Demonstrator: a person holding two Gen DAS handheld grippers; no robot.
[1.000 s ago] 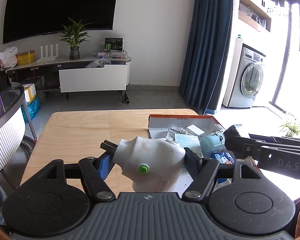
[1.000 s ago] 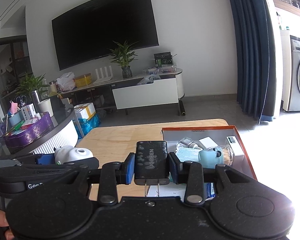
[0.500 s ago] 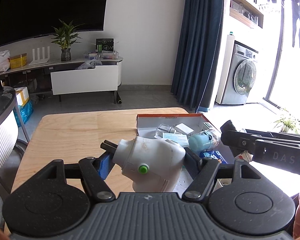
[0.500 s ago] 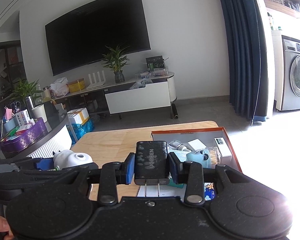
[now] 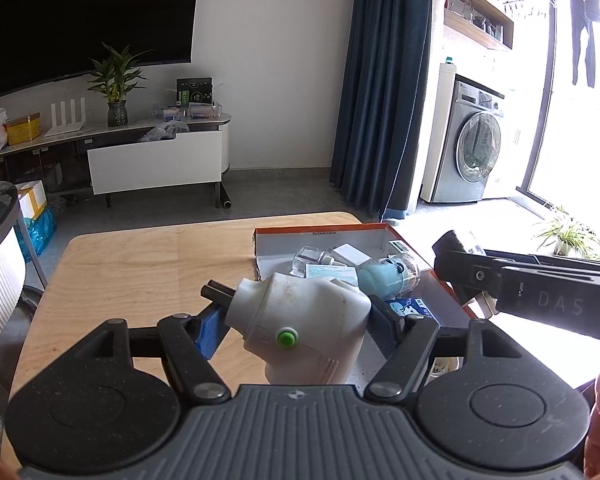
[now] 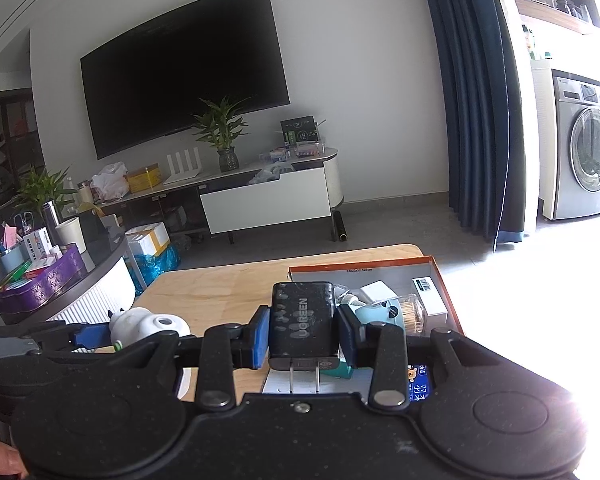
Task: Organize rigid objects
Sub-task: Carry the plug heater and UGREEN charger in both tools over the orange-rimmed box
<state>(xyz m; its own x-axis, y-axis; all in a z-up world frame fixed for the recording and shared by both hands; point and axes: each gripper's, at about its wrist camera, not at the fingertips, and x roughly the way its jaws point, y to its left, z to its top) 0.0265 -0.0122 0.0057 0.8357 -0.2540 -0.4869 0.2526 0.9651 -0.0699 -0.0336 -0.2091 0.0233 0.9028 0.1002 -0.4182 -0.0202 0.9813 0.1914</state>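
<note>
My left gripper (image 5: 296, 326) is shut on a white plastic device with a green button (image 5: 300, 330), held above the wooden table (image 5: 140, 264). My right gripper (image 6: 303, 330) is shut on a black UGREEN charger (image 6: 303, 322), prongs toward the camera, held above the near part of the orange-rimmed box (image 6: 440, 276). The box (image 5: 396, 236) holds a light blue container (image 5: 384, 278), white packets and a clear case. The right gripper also shows in the left wrist view (image 5: 452, 252), and the left gripper in the right wrist view (image 6: 100, 330).
A round glass-topped side table with a purple basket (image 6: 36, 288) stands to the left. A TV cabinet (image 5: 156, 160), a potted plant, a blue curtain and a washing machine (image 5: 476, 160) stand beyond the table.
Both grippers have lifted and drawn back a little with their objects still held; the box and table sit lower and farther off in both views.
</note>
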